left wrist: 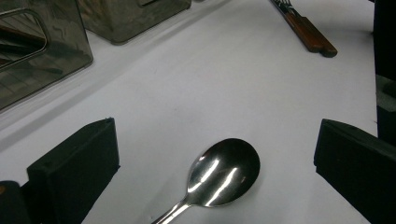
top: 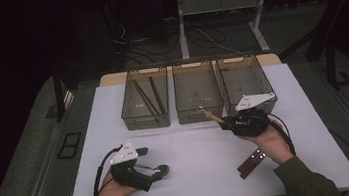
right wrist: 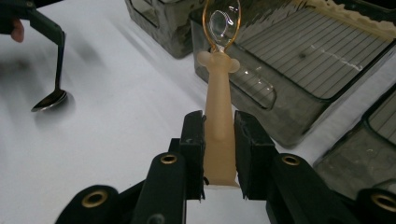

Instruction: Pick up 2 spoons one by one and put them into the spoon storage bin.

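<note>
My right gripper [right wrist: 219,121] is shut on the beige handle of a small spoon [right wrist: 218,88] with a gold-rimmed bowl. The spoon points at the front wall of the middle bin [right wrist: 261,88]. In the high view this gripper [top: 223,120] sits just before the middle bin [top: 200,110]. My left gripper [left wrist: 217,125] stands open near the table's front left [top: 152,161]. A steel spoon [left wrist: 222,172] lies on the white table between its jaws, untouched by the pads, its handle running back under the gripper. The right gripper view shows that spoon [right wrist: 49,100] below the left gripper [right wrist: 28,14].
Three clear grey bins stand in a row at the back; the left bin [top: 147,116] holds dark chopsticks [top: 150,98], and the right bin [top: 244,64] is beside my right hand. Two wooden-handled utensils [top: 251,163] lie near the front right, seen far off in the left gripper view [left wrist: 308,30].
</note>
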Demonstrator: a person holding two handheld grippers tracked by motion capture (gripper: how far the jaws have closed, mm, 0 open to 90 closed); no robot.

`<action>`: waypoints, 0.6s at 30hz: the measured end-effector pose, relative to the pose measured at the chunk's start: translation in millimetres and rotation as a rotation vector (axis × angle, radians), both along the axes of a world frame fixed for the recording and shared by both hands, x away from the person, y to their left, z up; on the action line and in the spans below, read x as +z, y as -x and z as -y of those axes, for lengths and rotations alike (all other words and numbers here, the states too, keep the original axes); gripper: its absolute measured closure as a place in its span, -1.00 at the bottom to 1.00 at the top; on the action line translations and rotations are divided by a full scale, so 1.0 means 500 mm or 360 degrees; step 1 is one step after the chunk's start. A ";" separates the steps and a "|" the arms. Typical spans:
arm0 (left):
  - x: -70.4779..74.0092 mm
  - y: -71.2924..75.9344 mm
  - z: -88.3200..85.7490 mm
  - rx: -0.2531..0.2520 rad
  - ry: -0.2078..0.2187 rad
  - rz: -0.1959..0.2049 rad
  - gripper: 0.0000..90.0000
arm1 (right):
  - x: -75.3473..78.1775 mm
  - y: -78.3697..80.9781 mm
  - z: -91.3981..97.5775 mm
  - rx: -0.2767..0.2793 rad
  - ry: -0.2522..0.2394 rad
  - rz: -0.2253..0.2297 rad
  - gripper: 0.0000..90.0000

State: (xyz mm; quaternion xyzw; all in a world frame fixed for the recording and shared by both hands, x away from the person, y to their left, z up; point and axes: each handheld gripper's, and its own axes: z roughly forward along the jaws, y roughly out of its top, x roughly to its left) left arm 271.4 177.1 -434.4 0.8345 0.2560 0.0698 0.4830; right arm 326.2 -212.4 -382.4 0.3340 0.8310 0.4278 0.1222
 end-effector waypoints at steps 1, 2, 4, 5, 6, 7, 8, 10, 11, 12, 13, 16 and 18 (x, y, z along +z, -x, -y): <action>0.000 0.000 0.000 0.0001 0.0002 0.0001 -1.00 | 0.002 -0.003 0.001 -0.0004 -0.0008 0.0006 0.65; 0.000 0.000 0.000 0.0003 0.0005 0.0002 -1.00 | 0.004 -0.005 0.001 -0.0010 -0.0011 0.0008 0.65; 0.000 0.000 0.000 0.0001 -0.0001 0.0001 -1.00 | 0.007 -0.008 0.002 -0.0015 -0.0017 0.0009 0.65; 0.000 0.000 -0.001 0.0004 -0.0003 -0.0001 -1.00 | 0.010 -0.012 0.002 -0.0015 -0.0018 0.0012 0.65; -0.001 0.001 0.000 0.0010 -0.0001 -0.0006 -1.00 | 0.013 -0.017 0.002 -0.0023 -0.0020 0.0020 0.65; -0.001 0.001 0.000 0.0010 -0.0002 -0.0006 -1.00 | 0.016 -0.021 0.002 -0.0033 -0.0031 0.0031 0.65; -0.001 0.001 0.000 0.0011 -0.0001 -0.0004 -1.00 | 0.018 -0.024 0.002 -0.0041 -0.0043 0.0031 0.65; 0.000 0.001 -0.001 0.0011 -0.0003 -0.0006 -1.00 | 0.024 -0.033 0.002 -0.0055 -0.0062 0.0045 0.65; 0.000 0.001 -0.001 0.0011 -0.0003 -0.0005 -1.00 | 0.026 -0.036 0.002 -0.0062 -0.0067 0.0048 0.65; 0.000 0.001 -0.001 0.0011 -0.0001 -0.0006 -1.00 | 0.028 -0.040 0.002 -0.0065 -0.0073 0.0054 0.65; 0.000 0.001 -0.001 0.0009 0.0001 -0.0006 -1.00 | 0.031 -0.045 0.002 -0.0074 -0.0074 0.0061 0.65; 0.000 0.002 0.000 0.0007 0.0001 -0.0006 -1.00 | 0.038 -0.055 0.003 -0.0092 -0.0088 0.0071 0.65; 0.000 0.002 0.000 0.0006 0.0002 -0.0006 -1.00 | 0.042 -0.065 0.004 -0.0109 -0.0105 0.0077 0.65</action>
